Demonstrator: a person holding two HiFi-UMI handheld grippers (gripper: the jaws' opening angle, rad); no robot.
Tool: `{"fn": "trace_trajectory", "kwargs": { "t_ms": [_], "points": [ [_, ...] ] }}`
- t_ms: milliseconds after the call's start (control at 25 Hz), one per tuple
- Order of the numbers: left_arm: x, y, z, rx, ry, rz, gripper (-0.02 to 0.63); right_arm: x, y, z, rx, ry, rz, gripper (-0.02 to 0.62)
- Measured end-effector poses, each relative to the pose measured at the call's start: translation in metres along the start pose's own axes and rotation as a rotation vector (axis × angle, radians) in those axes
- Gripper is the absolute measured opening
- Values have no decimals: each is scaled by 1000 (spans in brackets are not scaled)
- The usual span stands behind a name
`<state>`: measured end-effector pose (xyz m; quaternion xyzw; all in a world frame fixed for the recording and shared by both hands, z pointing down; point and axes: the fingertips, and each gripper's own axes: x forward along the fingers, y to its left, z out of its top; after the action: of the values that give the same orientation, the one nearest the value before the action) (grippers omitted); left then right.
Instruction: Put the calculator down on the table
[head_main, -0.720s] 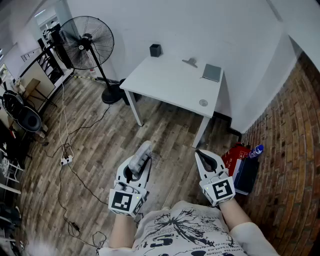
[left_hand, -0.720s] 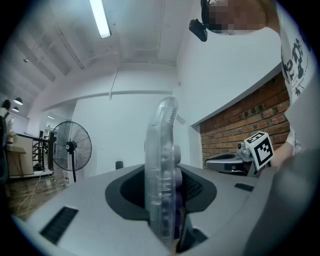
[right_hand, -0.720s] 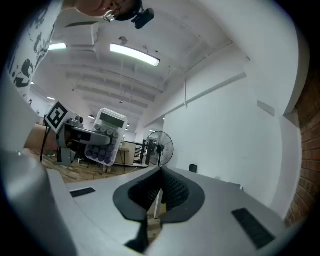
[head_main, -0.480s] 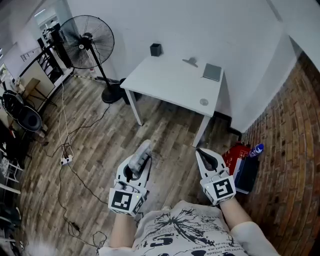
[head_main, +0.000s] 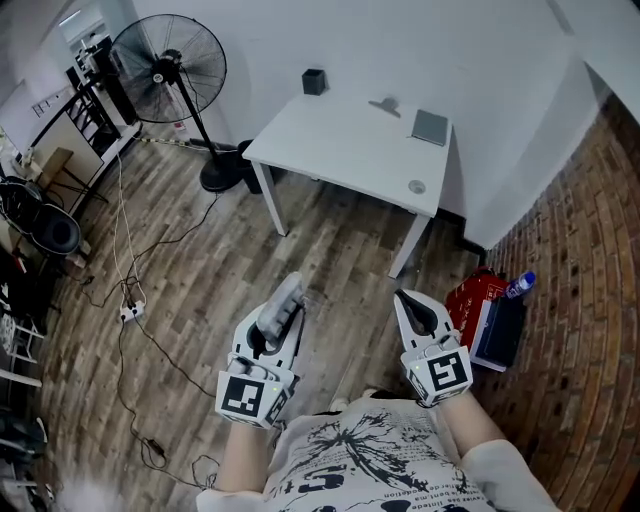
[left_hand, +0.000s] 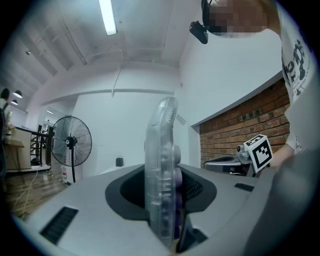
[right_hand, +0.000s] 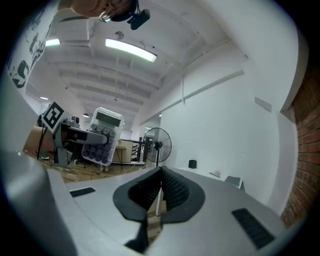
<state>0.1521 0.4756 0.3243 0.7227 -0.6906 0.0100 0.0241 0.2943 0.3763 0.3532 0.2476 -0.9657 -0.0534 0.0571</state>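
Note:
The calculator (head_main: 281, 305), clear plastic with purple round keys, stands on edge between the jaws of my left gripper (head_main: 283, 312), which is shut on it. In the left gripper view the calculator (left_hand: 161, 165) fills the middle, edge-on. From the right gripper view the calculator (right_hand: 102, 136) shows its display and keys at the left. My right gripper (head_main: 411, 303) is shut with nothing in it, its tips (right_hand: 159, 176) touching. The white table (head_main: 340, 155) stands well ahead of both grippers, near the white wall.
On the table lie a dark cup (head_main: 313, 81), a grey notebook (head_main: 430, 127), a small grey object (head_main: 384, 104) and a round disc (head_main: 416, 186). A standing fan (head_main: 170, 62) is at the left. Cables (head_main: 125, 290) run over the wood floor. A red box (head_main: 475, 303) and bottle (head_main: 516, 286) sit by the brick wall.
The view has shifted slightly: the table sits a little higher and farther right in the picture. Both grippers keep their pose, the calculator still held in the left one.

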Motion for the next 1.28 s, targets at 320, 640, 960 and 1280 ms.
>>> {"fn": "trace_trajectory", "kwargs": {
  "t_ms": [320,640,960,1280],
  "points": [
    [16,45,-10,-18,19,24,143,54,-7,-13,96,38,-11,15],
    [106,110,-16,-14,30,85,143,164,-63,-31,96,45,43,15],
    [240,189,7,-11,-8,134,143,293,-156,-19,23,46,61,15],
    [342,230,0,-34,8,103,143,365,-219,-29,31,78,43,15]
  ]
}}
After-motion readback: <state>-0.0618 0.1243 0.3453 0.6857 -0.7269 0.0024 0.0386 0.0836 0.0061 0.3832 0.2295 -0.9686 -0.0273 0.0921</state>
